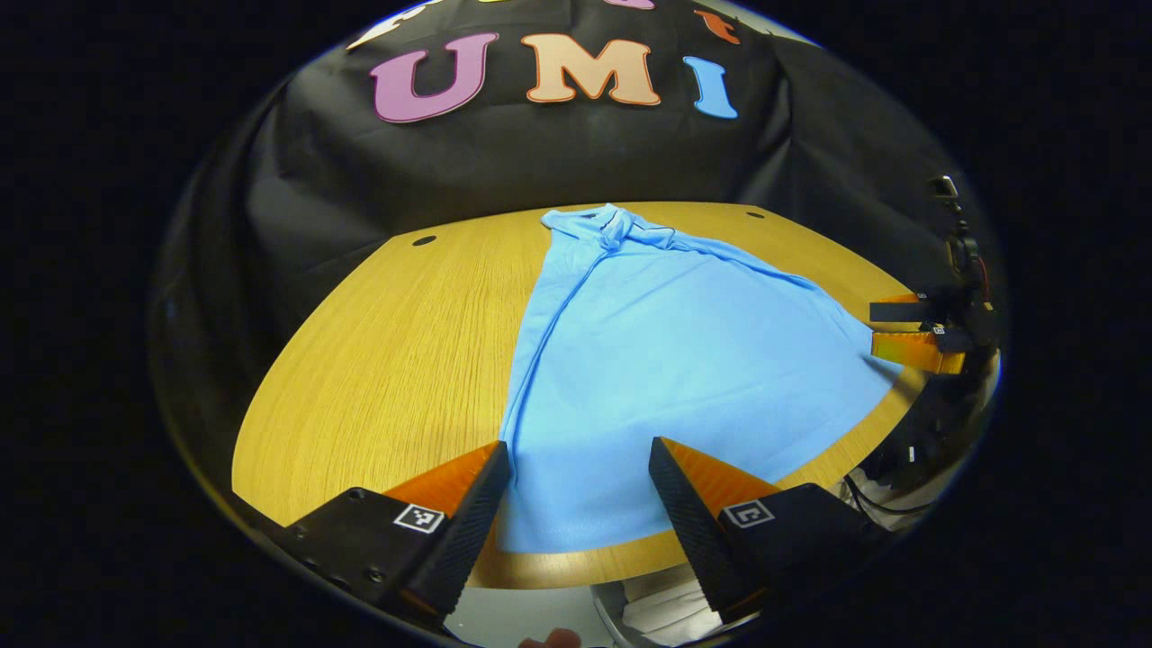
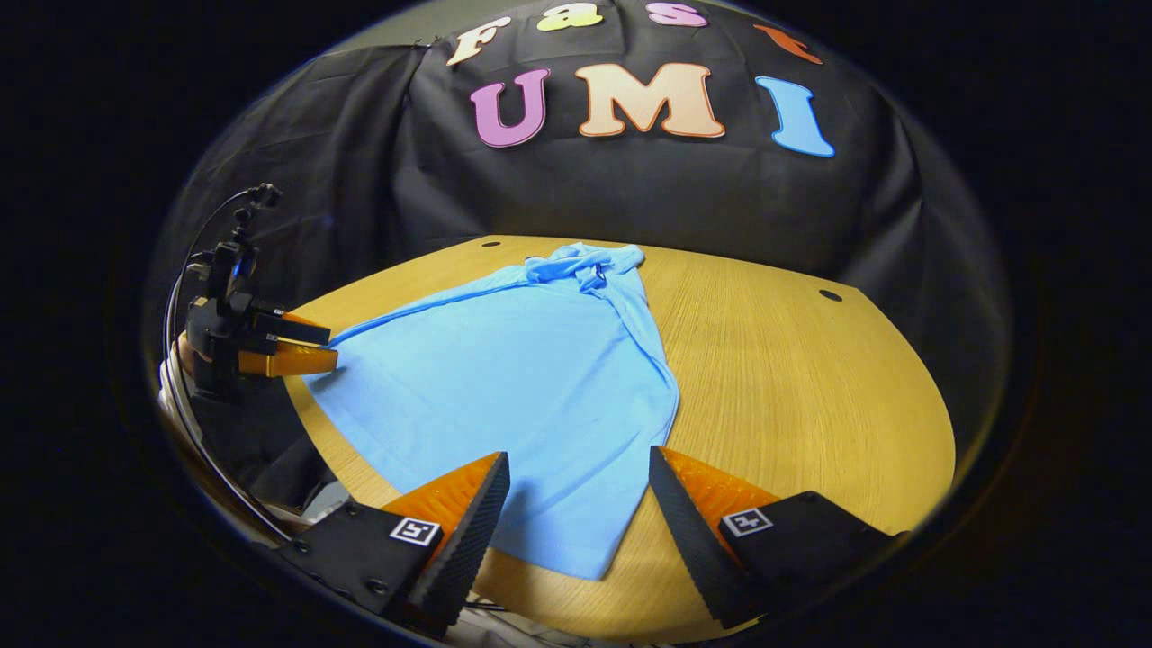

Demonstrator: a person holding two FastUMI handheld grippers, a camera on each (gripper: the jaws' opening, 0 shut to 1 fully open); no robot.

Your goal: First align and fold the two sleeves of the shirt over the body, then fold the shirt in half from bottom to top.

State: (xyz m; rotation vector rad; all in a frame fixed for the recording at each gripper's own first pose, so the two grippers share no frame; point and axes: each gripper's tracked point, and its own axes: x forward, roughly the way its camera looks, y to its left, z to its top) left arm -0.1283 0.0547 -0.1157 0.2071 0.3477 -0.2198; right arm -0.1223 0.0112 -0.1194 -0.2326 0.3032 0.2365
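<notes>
A light blue shirt [image 1: 684, 360] lies flat on the wooden table [image 1: 387, 342], collar [image 1: 621, 225] at the far side and hem at the near edge. Its sides look folded inward, with a long crease down each side. My left gripper [image 1: 578, 445] stands open over the hem's left corner, fingers apart with cloth showing between them. In the right gripper view the shirt [image 2: 504, 369] spreads leftward, and my right gripper [image 2: 579, 454] is open over the hem's right corner. Each view also shows the other gripper far off at the opposite corner: the right gripper [image 1: 909, 331] and the left gripper [image 2: 292, 346].
The table [image 2: 792, 378] has bare wood on both sides of the shirt and small dark holes [image 1: 423, 240] near its far edge. The black cloth wall rises right behind it. Below the near edge are white fabric [image 1: 666, 607] and dark cables [image 2: 193, 396].
</notes>
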